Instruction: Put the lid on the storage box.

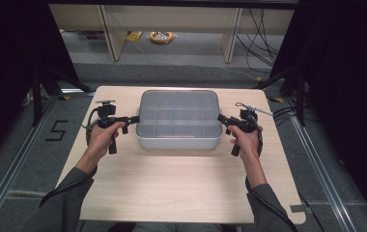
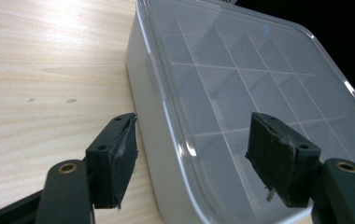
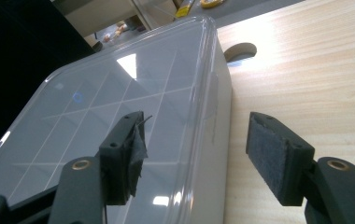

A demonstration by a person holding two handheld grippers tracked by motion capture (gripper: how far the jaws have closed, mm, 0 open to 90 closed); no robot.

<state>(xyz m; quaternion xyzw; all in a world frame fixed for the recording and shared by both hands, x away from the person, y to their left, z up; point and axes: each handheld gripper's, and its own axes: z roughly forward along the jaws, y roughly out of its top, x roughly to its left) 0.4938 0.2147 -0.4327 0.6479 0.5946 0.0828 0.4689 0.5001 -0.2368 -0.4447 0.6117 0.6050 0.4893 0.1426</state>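
With both hands near the table's (image 1: 172,193) middle, the left gripper (image 1: 134,119) and right gripper (image 1: 221,118) stand open at the ends of the lidded box (image 1: 179,121), mid-table toward the far edge; seemingly released, next backing away.

Left gripper (image 1: 134,119): held in left hand (image 1: 103,137) near the counter's left edge, pointing inward, jaws parted, nothing between the pads. Right gripper (image 1: 221,118): held in right hand (image 1: 247,139) near the right edge, pointing inward, jaws parted, pads bare. Both forearms sleeved, entering from the near edge.
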